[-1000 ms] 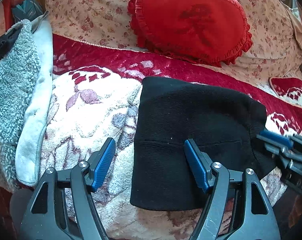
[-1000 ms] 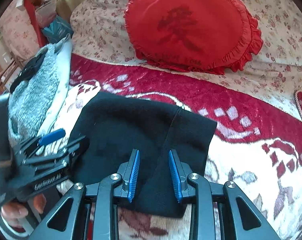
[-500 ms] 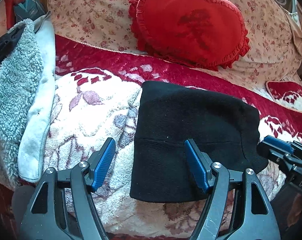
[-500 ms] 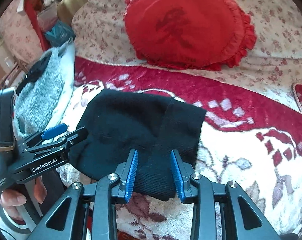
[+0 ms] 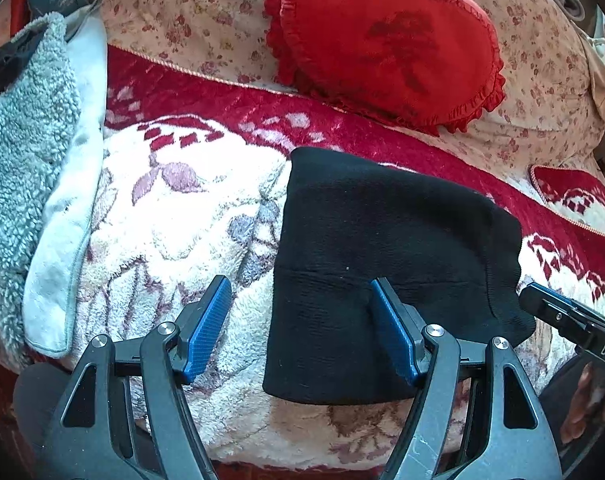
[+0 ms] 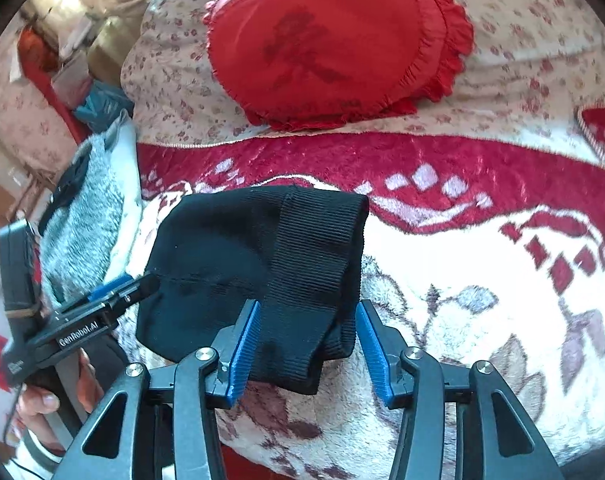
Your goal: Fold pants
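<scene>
- While the right tool point(image 6: 304, 346) sits close to the camera, its blue pads point(image 6: 244, 350) are spread apart and have just been opening; the ribbed end of the folded black pants point(image 6: 238, 268) lies between them, and it does not look squeezed.
- The left tool point(image 5: 298, 328) is spread wide too. One pad hangs over the pants point(image 5: 382, 264) and the other over the fluffy flowered blanket point(image 5: 174, 220). It holds nothing.
- The pants lie folded in a small dark bundle on that blanket, on the bed.
- A hand point(image 6: 42, 400) holds the left tool's handle at the left edge of the right view.
- A grey fuzzy cloth point(image 5: 18, 152) lies to the left of the pants, well apart.
- Farther back, a red heart pillow point(image 5: 386, 36) with a frilly edge rests on a flowery cover point(image 5: 190, 20).
</scene>
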Motion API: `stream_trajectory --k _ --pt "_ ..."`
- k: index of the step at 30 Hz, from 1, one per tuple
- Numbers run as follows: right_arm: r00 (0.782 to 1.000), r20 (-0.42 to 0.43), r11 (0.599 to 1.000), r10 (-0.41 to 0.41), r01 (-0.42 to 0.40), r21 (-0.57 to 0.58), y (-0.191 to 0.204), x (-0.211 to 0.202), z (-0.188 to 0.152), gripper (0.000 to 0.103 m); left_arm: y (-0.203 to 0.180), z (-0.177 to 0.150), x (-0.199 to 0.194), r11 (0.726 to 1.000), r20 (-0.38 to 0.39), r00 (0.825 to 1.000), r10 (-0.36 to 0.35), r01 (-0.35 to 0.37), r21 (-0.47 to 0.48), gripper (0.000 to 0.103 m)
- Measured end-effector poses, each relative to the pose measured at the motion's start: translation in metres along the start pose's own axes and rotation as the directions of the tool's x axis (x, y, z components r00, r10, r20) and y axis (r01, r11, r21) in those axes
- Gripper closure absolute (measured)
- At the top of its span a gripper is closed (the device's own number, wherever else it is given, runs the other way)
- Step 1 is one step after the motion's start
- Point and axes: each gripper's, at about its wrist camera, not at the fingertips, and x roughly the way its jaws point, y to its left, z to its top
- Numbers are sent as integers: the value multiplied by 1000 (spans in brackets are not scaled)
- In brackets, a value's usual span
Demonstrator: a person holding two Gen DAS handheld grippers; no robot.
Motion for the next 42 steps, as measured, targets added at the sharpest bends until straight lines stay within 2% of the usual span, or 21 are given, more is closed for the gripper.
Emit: stream_trajectory --k 5,8,11,13,16,21,24,33,42 --pt "1000 -16 1000 8 -8 23 -6 8 0 55 3 0 3 1000 -16 1000 -22 21 -14 31" --pt "999 -16 999 40 -40 35 -7 11 0 54 3 0 7 999 -31 998 -47 46 -19 31" --pt "998 -24 998 53 -52 48 -10 15 -1 52 9 0 12 992 -57 992 -115 111 -54 31" --pt "997 -26 996 68 -66 60 -13 18 0 51 12 1 15 988 -64 988 -138 133 -74 25" --pt "994 -26 990 108 -106 90 -17 24 0 45 14 2 18 985 -67 986 -156 151 -79 25" --pt "983 -47 977 177 -169 132 -20 40 -1 44 14 5 23 983 -67 983 -171 166 -74 24" --pt "978 -51 972 200 -192 136 -17 48 -1 39 16 6 28 980 -65 981 -183 178 -87 16" --pt "973 -49 967 225 -216 137 -16 55 0 36 18 14 38 973 -54 975 -215 209 -93 15" --pt "980 -17 976 197 -194 96 -10 55 -3 34 15 11 48 963 -39 967 -253 247 -107 15"
